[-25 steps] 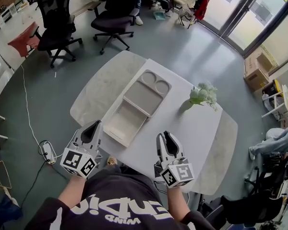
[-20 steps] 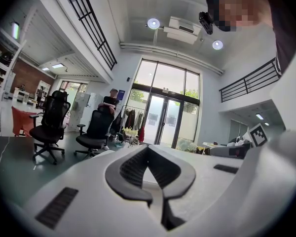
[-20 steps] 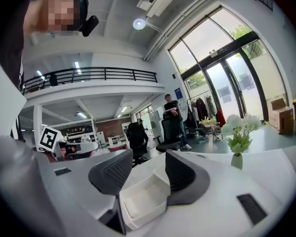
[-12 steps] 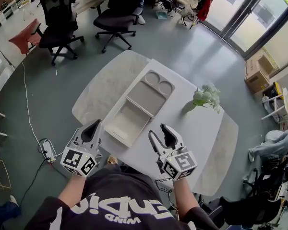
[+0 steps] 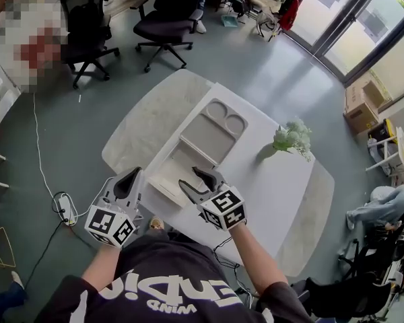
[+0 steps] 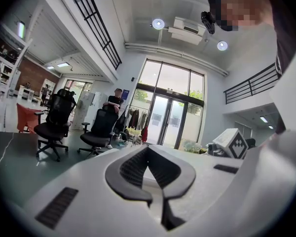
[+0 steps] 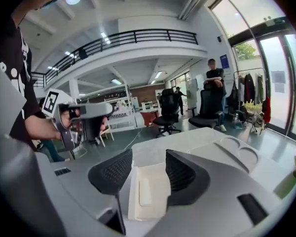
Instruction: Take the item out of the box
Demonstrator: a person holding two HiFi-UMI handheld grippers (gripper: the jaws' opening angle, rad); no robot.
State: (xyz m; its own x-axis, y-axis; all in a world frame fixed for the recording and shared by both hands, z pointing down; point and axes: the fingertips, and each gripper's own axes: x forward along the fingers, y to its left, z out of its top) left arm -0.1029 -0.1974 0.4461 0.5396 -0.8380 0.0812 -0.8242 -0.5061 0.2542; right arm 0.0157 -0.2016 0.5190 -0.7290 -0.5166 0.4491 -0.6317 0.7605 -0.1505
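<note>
I'm over a white worktop (image 5: 283, 180), grey floor (image 5: 256, 73) all round, black office chairs (image 5: 163, 29) beyond it, tall glass doors (image 5: 363, 25) bright with daylight, railed mezzanine (image 7: 133, 37) overhead

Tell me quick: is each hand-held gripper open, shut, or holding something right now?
Left hand-held gripper: shut, nothing in it.
Right hand-held gripper: open, holding nothing.

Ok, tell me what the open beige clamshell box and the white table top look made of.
Open beige clamshell box: likely moulded pulp or thin plastic; matte, with pressed-in round recesses and soft edges. White table top: smooth and hard, with no visible grain; laminate or stone, can't tell which.
</note>
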